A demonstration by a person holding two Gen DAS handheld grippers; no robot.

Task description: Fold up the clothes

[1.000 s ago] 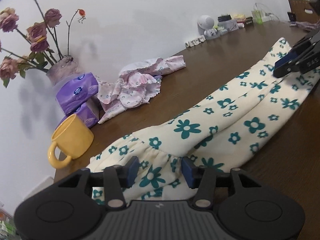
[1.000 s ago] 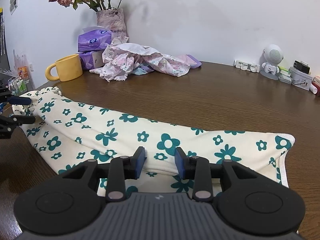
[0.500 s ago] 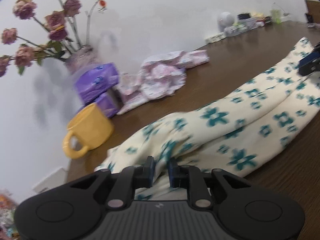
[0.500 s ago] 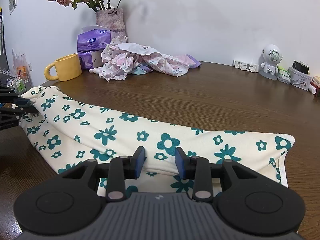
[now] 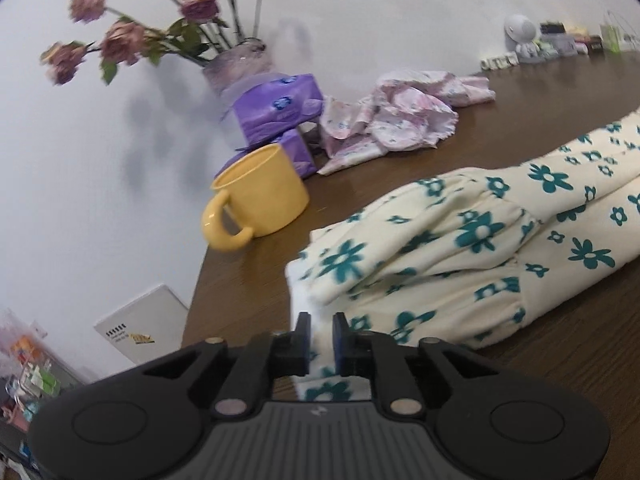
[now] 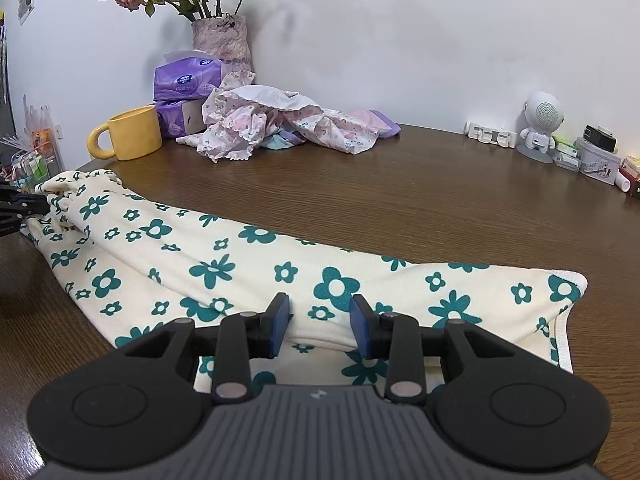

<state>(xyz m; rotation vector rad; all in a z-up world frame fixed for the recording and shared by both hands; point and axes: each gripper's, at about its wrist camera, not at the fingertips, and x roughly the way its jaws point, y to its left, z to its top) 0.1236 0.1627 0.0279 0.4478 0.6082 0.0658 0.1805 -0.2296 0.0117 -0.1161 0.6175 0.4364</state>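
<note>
Cream trousers with teal flowers point(image 5: 480, 232) lie lengthwise across the brown table point(image 6: 400, 200). My left gripper point(image 5: 321, 334) is at the gathered waist end. White cloth fills the narrow gap between its jaws, which are opening. That end is bunched and doubled over. In the right wrist view the left gripper point(image 6: 24, 206) shows at the far left edge, at the tip of the trousers point(image 6: 216, 268). My right gripper point(image 6: 320, 316) sits at the leg end with a raised fold of the cloth pinched between its blue pads point(image 6: 280, 320).
A yellow mug point(image 5: 260, 196) stands close to the waist end, near the table's left edge point(image 5: 200, 280). Behind it are purple tissue packs point(image 5: 280, 108), a vase of dried roses point(image 5: 236, 60) and a crumpled pink garment point(image 5: 400, 120). A white robot figure point(image 6: 542, 124) and small boxes line the back right.
My left gripper narrowed onto the waist end and shifted sideways toward the mug, leaving the waistband bunched and folded over. The right gripper and its fold have stayed put.
</note>
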